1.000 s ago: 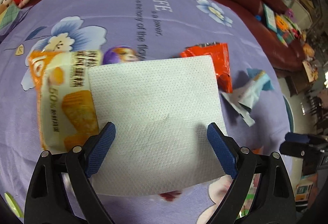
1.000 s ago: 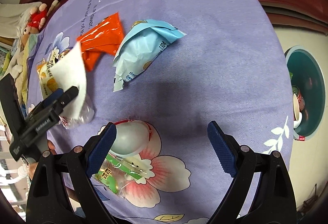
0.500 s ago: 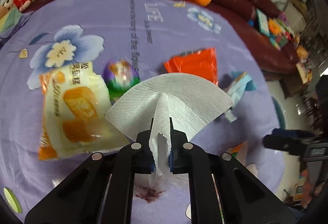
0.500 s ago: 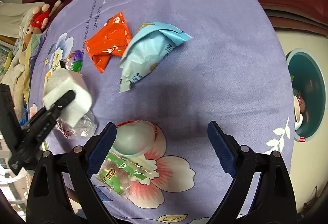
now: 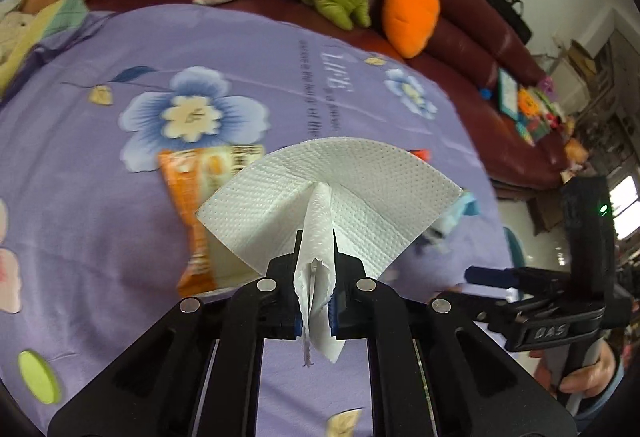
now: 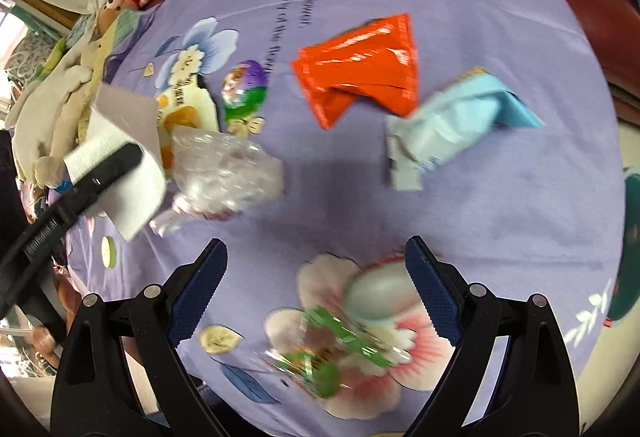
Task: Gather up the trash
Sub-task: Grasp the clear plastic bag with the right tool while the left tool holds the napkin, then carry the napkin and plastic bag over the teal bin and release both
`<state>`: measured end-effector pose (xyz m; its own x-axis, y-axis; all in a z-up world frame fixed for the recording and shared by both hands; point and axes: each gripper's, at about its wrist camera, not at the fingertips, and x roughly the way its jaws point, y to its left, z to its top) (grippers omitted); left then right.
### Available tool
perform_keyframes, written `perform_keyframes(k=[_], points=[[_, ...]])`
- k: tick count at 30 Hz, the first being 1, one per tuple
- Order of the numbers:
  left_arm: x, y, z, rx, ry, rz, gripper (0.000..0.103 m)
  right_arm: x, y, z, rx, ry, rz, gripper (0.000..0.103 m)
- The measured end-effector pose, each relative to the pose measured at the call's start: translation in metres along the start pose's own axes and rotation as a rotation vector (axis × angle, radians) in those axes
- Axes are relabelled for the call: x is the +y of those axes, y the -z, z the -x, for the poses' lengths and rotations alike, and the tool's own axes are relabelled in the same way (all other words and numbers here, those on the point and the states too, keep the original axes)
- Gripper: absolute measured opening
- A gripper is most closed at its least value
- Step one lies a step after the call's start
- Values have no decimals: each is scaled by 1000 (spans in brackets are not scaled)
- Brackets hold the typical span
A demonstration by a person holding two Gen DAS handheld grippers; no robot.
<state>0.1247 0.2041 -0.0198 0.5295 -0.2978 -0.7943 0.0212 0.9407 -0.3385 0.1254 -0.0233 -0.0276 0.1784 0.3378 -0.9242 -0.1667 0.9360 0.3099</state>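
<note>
A white dimpled napkin point(image 5: 332, 189), orange-red wrapper point(image 6: 360, 65) and pale blue packet point(image 6: 452, 125) lie over the lilac, flower-printed worktop point(image 6: 460, 205).

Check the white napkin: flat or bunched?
Bunched. The left gripper is shut on the white napkin, which is pinched into a central fold, fanned out ahead of the fingers and off the cloth.

On the desk point(image 6: 460, 205), the foil packet point(image 6: 360, 69) lies left of the crumpled pouch point(image 6: 452, 129), the two just beside each other. Further left sits the egg-shaped toy point(image 6: 244, 89), with the snack bag point(image 6: 184, 109) beyond it and the clear plastic wrap point(image 6: 224, 173) nearer, in front of both. The paper napkin point(image 5: 332, 197) hangs above the snack bag.
</note>
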Motion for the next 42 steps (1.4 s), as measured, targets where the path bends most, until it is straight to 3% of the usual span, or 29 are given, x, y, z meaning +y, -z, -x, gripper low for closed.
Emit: perform_keyframes(k=[7,15,18,21,23,31,42], points=[[45,11,18,-13,-56,69,9,28,-13,-26,16,-62,29,86],[57,22,1,42,-67,104,9,40,-27,-65,33,-107,23,86],[53,21,-2,44,-74,95,9,39,-28,-70,32,-146,27,59],[47,18,-3,38,-79,89,9,37,-30,-60,11,-163,40,38],[41,17,-2,35,-78,81,9,34,-28,-46,-20,-146,55,32],[0,15,0,24,-45,23,9,-4,-11,11,-114,-107,23,31],[-114,12,-21,38,32,-167,9,-97,26,104,-297,-51,-105,32]])
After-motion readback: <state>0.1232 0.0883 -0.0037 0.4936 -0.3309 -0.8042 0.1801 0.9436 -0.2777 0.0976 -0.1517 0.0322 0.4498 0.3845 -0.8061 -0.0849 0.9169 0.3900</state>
